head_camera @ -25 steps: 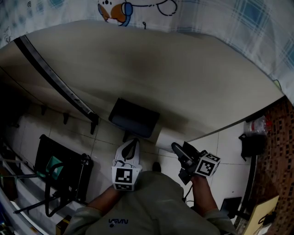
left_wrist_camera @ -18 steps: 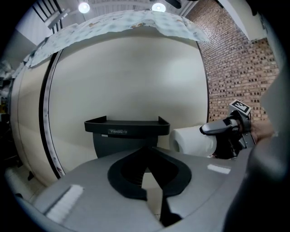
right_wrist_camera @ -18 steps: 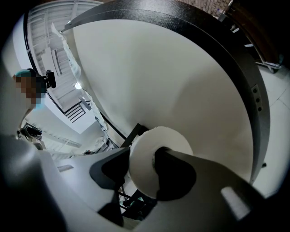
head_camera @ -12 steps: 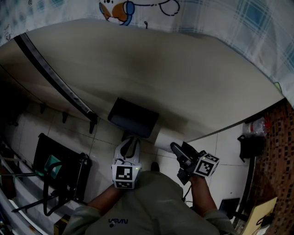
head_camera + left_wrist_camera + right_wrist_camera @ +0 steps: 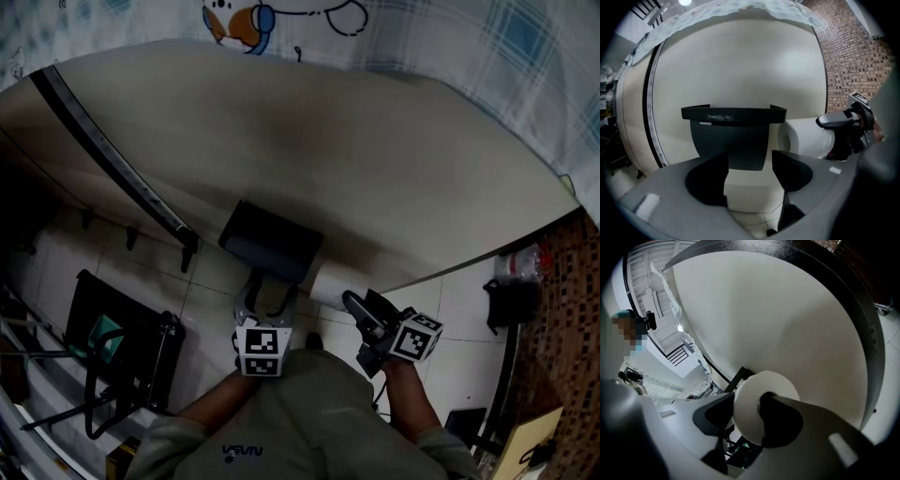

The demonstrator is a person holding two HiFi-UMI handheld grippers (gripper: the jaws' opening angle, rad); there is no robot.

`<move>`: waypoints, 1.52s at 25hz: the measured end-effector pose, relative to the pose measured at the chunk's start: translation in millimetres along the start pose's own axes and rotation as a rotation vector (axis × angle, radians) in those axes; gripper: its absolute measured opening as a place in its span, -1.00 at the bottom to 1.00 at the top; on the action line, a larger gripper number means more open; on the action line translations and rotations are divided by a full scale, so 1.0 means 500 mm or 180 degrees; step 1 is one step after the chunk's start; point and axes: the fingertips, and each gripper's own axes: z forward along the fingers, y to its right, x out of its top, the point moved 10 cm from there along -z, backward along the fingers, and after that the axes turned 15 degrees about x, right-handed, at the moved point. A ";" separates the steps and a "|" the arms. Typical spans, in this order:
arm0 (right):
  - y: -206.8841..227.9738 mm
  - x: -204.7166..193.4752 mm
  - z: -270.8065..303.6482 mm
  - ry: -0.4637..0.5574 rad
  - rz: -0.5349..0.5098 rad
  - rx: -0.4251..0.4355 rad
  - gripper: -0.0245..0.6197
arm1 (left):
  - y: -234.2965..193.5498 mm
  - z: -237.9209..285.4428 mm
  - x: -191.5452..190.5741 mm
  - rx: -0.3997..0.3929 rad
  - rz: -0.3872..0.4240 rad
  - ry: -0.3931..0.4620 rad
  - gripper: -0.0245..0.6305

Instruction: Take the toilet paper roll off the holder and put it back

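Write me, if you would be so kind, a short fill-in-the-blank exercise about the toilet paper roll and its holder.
1. The toilet paper roll is gripped by the ___ hand-held gripper.
2. One jaw of that gripper reaches into the roll's hollow ___, while the other presses on its outside.
3. In the left gripper view, the roll lies to the ___ of the dark holder.
4. The floor below the holder is laid with pale ___.

Missing words: right; core; right; tiles
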 end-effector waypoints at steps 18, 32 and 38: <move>0.017 0.007 0.048 -0.0052 0.0104 0.0089 -0.40 | -0.016 -0.014 -0.007 0.0106 0.0086 -0.0025 -0.07; 0.033 -0.006 0.116 -0.0090 0.0275 0.0208 -0.41 | -0.022 -0.032 -0.007 0.0102 0.0205 0.0033 -0.07; 0.041 -0.017 0.144 -0.0130 0.0335 0.0224 -0.41 | -0.022 -0.032 -0.005 0.0092 0.0248 0.0049 -0.07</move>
